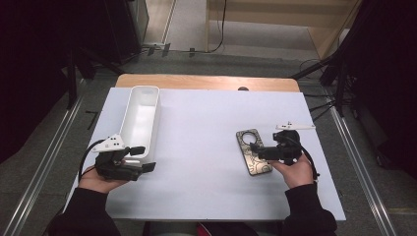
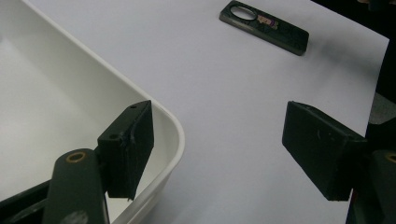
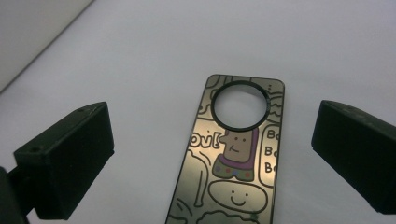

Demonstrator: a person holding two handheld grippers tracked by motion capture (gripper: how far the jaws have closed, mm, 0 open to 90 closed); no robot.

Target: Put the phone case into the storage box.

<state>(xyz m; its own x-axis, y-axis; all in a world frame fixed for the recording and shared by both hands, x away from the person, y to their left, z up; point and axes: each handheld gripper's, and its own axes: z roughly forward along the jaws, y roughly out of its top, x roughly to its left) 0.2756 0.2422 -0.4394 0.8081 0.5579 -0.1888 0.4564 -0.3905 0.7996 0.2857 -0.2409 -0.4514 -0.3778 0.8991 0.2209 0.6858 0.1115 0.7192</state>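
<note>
The right gripper (image 1: 255,147) hovers low over the phone case (image 1: 253,151), which lies flat and printed side up on the white counter (image 1: 206,147) between and just below its jaws; they stand wide open and touch nothing. This looks like the approach for a pick: next the jaws should sink astride the case's long edges and close. The left gripper (image 1: 142,158), also open and empty, straddles the near corner of the white tray (image 1: 140,118), a likely destination.
</note>
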